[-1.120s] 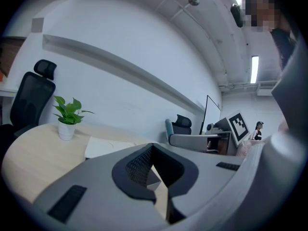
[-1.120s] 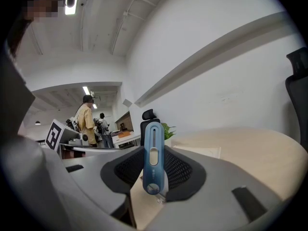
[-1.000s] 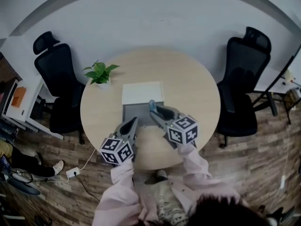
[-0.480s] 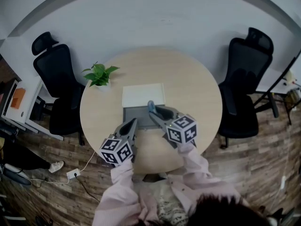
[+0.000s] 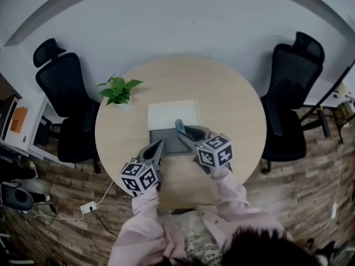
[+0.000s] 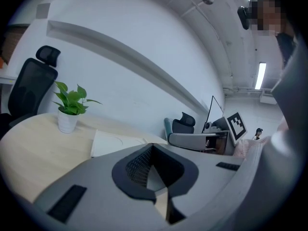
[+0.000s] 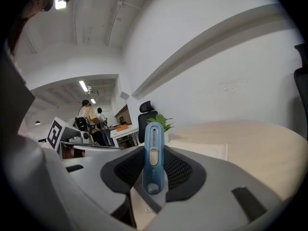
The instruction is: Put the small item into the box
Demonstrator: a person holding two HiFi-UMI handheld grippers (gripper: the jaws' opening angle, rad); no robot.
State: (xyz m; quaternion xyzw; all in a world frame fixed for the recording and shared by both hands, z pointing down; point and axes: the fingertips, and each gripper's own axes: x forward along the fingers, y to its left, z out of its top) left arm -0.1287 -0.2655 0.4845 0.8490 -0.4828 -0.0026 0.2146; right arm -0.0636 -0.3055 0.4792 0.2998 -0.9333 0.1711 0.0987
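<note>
The right gripper (image 7: 153, 170) keeps pinching the blue item (image 7: 153, 148) over the box (image 5: 163, 139), seemingly slightly lower. The left gripper (image 6: 153, 150) keeps its jaws pressed together.

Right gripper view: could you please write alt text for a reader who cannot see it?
The right gripper holds a slim blue item upright between its tongs. Beyond it lies a round wooden table with a flat white object and a potted plant, against a white wall; people stand far off at left.

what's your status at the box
Right gripper shut on blue item, at open box. Left gripper shut, empty. Nothing blocking.
</note>
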